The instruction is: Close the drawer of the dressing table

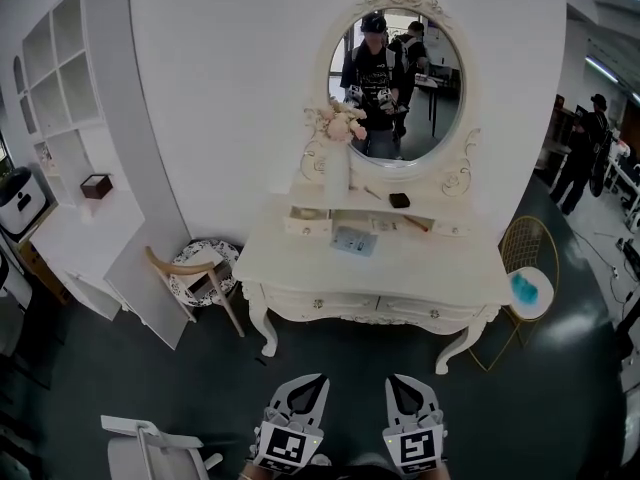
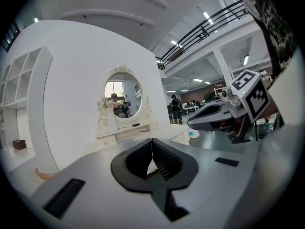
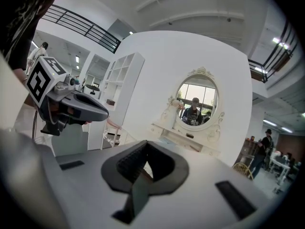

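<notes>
In the head view I see the table (image 1: 430, 263) against the wall under its mirror (image 1: 395, 78). A small drawer (image 1: 307, 222) at the left end of its upper tier seems to stick out, and my left claw (image 1: 303, 393) and right claw (image 1: 412, 396) hang side by side at the bottom edge, well apart from it. In the left gripper view the jaws are pressed together with nothing between them, the table far ahead. In the right gripper view the jaws likewise meet, empty, pointing toward the table.
</notes>
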The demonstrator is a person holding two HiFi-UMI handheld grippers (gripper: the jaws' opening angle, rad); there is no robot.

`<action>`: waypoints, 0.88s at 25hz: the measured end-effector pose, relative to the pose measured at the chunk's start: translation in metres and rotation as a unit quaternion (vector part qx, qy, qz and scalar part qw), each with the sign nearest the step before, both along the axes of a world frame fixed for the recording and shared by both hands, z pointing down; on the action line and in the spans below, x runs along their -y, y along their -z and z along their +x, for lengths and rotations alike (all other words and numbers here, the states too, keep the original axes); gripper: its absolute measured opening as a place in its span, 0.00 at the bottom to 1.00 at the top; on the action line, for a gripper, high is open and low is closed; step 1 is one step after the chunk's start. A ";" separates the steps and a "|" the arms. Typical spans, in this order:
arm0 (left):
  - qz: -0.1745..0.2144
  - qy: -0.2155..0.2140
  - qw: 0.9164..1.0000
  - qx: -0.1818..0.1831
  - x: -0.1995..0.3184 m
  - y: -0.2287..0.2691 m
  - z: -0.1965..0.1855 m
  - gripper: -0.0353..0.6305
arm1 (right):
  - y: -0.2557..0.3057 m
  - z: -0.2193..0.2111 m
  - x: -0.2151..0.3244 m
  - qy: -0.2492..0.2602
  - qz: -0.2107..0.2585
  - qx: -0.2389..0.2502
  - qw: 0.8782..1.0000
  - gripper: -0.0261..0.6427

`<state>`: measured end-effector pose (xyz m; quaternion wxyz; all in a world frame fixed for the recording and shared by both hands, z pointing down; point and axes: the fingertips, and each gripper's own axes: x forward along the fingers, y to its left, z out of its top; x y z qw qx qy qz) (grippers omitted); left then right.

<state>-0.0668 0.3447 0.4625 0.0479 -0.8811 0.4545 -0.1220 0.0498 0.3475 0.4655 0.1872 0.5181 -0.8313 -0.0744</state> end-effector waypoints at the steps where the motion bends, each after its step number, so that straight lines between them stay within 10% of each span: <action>1: -0.001 0.001 1.000 0.001 0.003 0.000 -0.001 0.08 | 0.000 -0.001 0.003 0.001 -0.002 -0.002 1.000 0.06; 22: -0.019 0.067 0.998 -0.007 0.095 0.002 0.001 0.08 | 0.000 0.006 0.103 0.070 -0.010 -0.031 0.997 0.06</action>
